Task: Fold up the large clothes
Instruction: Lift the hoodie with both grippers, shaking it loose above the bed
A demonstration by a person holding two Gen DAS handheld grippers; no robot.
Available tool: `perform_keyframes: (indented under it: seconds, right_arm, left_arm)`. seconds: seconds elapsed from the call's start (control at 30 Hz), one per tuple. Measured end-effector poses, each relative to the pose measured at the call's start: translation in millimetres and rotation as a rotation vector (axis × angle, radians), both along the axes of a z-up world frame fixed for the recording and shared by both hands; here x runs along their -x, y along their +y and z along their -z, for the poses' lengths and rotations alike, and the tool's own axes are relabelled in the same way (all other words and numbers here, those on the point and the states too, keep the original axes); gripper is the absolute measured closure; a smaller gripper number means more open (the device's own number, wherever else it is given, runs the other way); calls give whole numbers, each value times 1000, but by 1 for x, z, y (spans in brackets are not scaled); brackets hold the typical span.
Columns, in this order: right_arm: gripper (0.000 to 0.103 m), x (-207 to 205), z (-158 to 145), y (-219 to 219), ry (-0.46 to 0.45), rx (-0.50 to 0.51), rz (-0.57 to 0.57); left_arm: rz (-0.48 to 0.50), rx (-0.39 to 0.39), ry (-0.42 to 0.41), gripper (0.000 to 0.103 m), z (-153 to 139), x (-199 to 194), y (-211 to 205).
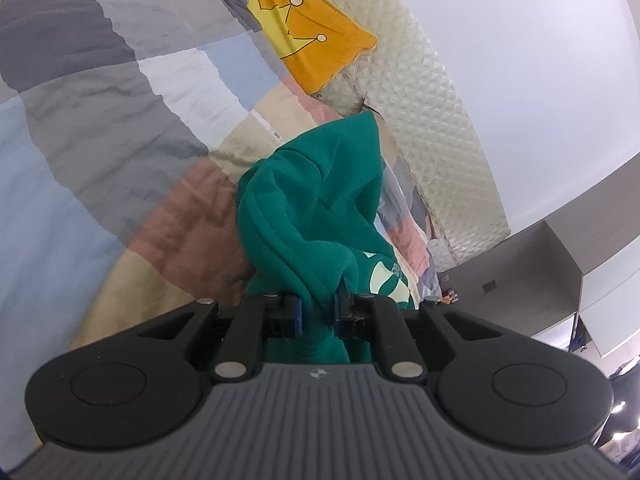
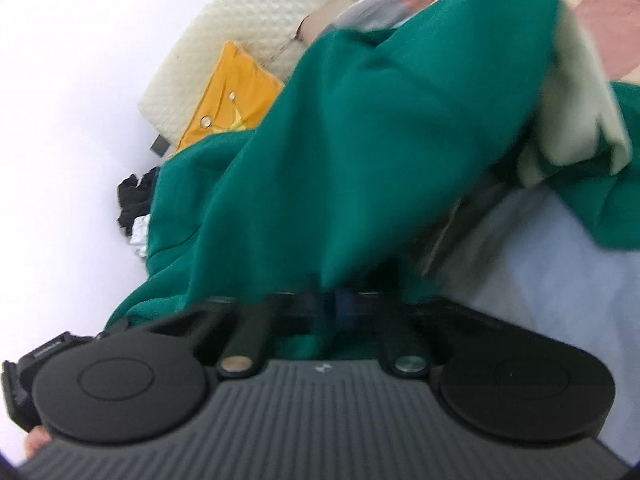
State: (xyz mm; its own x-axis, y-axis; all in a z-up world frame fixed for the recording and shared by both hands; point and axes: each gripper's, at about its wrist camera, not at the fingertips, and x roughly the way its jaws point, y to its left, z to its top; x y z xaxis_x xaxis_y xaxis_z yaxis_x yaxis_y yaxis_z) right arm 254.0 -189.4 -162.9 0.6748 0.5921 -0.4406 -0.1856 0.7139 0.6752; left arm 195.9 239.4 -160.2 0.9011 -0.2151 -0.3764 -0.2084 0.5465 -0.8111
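Note:
A green sweatshirt with a pale printed logo hangs bunched above a patchwork bed cover. My left gripper is shut on a fold of its green fabric, which is pinched between the blue pads. In the right wrist view the same sweatshirt stretches up and away, with a cream inner part at the right. My right gripper is shut on an edge of the green fabric; the view is blurred.
A yellow pillow with a crown print lies against a cream quilted headboard. The pillow also shows in the right wrist view. Dark and white clothes lie at the bed's left. Grey cabinets stand at the right.

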Motion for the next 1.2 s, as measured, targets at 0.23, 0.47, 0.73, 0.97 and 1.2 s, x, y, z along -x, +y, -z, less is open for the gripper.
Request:
perform_keyframes:
  seconds: [0.23,0.47,0.73,0.97,1.2]
  right_arm:
    - [96,25,-26,-28,-168,-178,52]
    - [96,55,-49,-81,-303,-297,282]
    - [96,24,-27,-89,-169,-181,426]
    - [84,15,-8,-71,-74,-158,372]
    - [20,22,1,-64,-40,-197,312]
  left_arm:
    - [44,4,-70,88,-9,10,-8]
    - [242,73,-221,88,-31,22,-30]
    - [285,11,-166,88,-14,-2,-56]
    - [205,59,-94,84,10,-11,-41]
    - [204,98,-73,38,15,-8,-37]
